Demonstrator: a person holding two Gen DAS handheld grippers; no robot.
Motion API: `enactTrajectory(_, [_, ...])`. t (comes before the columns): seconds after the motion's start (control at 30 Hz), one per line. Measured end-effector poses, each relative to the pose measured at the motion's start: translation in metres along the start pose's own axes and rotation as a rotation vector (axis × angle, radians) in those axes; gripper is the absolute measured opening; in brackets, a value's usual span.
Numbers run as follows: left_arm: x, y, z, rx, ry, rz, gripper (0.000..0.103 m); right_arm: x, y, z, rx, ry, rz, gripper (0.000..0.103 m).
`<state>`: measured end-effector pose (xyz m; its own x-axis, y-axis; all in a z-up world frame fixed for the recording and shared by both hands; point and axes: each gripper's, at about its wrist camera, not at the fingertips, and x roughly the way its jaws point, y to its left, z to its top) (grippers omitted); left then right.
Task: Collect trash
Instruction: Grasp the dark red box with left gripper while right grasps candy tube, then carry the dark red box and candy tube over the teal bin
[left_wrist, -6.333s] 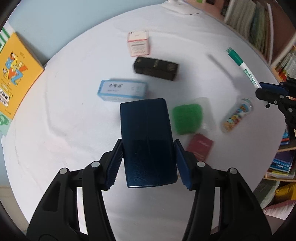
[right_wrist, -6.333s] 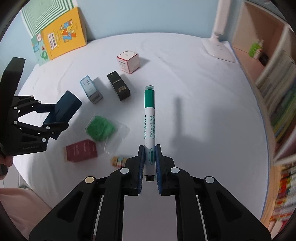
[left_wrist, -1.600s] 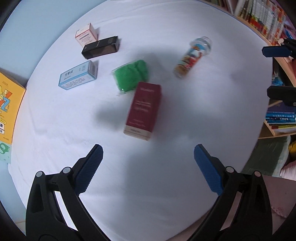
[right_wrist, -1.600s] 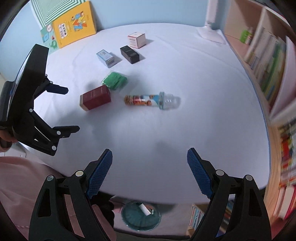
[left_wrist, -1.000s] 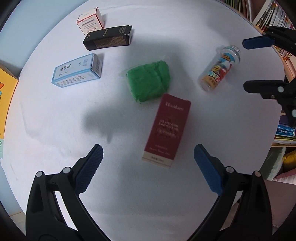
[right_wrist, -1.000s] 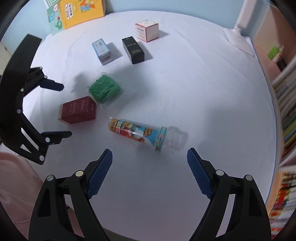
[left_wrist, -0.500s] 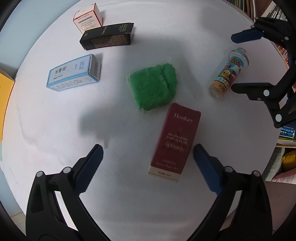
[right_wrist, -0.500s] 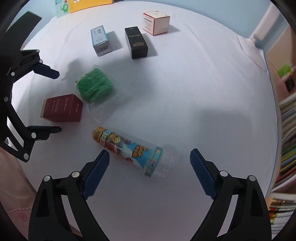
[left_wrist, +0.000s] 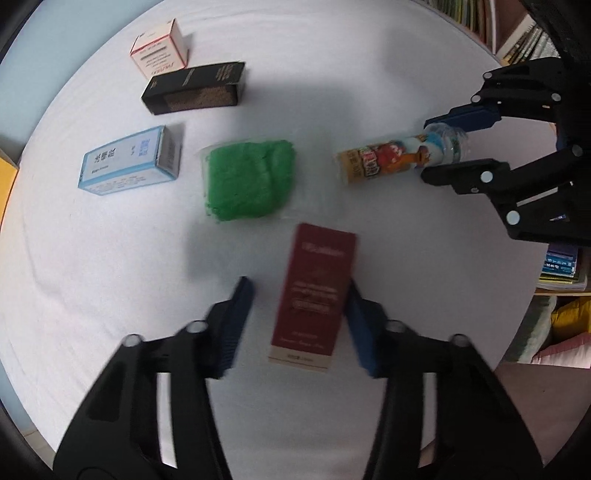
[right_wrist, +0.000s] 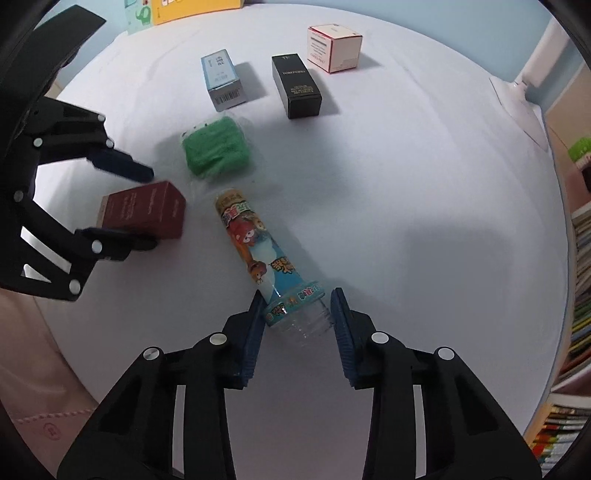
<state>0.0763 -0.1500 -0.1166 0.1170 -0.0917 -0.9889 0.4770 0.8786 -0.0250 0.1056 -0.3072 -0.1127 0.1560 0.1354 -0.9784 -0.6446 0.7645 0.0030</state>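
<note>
Two grabs line up: my left hand-held gripper (left_wrist: 295, 325), part open, straddles the maroon carton (left_wrist: 314, 295) lengthwise on the white tabletop (left_wrist: 110, 266), while my right hand-held gripper (right_wrist: 297, 328), also unclosed, brackets the plastic bottle's (right_wrist: 258, 251) clear neck end

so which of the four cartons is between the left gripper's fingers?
The dark red carton. It lies flat between the left gripper's open fingers, one pad at its side. The light blue, black and pink-and-white cartons lie farther off, untouched.
</note>
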Motion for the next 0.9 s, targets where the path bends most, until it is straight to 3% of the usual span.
enactTrajectory(0.07, [-0.001,-0.003,0.0,0.009,-0.004,-0.003,0.027,-0.002,0.002,-0.003,0.02,-0.005,0.014,0.037])
enactTrajectory(0.47, [-0.01,0.005,-0.015,-0.007,-0.034,0.003,0.027,-0.029,0.009,-0.021,0.167,-0.065,0.04,0.037])
enactTrajectory(0.73, [-0.021,-0.014,-0.027,0.043,-0.064,0.035,0.027,-0.043,0.003,-0.051,0.268,-0.095,0.018,0.037])
enactTrajectory(0.9, [-0.029,-0.036,-0.018,0.09,-0.083,0.041,0.027,-0.051,0.003,-0.077,0.345,-0.114,0.009,0.037])
